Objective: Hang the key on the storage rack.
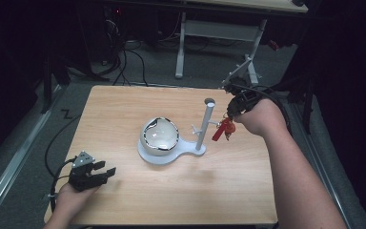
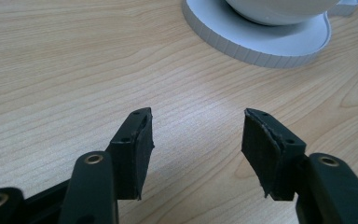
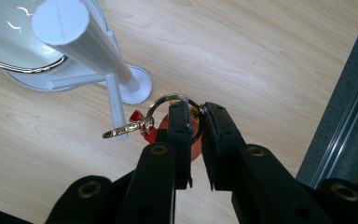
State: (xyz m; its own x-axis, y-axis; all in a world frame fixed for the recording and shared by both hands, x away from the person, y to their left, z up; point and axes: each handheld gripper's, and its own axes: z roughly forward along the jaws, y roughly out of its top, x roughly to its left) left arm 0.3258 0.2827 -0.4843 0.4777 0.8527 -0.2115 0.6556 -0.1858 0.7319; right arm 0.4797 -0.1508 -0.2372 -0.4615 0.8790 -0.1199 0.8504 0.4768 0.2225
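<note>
The wooden table (image 1: 124,200) is carrying a white stand (image 1: 171,155) near its middle, with a bowl (image 1: 160,136) sitting on the stand's round base and a post (image 1: 205,126) rising beside it toward the right edge. The right gripper (image 3: 196,109) is pinching the keyring (image 3: 168,103) of a red keychain (image 1: 223,130), holding it just beside a peg (image 3: 116,109) on the post; hanging it there is judged not yet done. The left gripper (image 2: 196,135) is resting spread and empty near the front left corner. No writing is readable.
</note>
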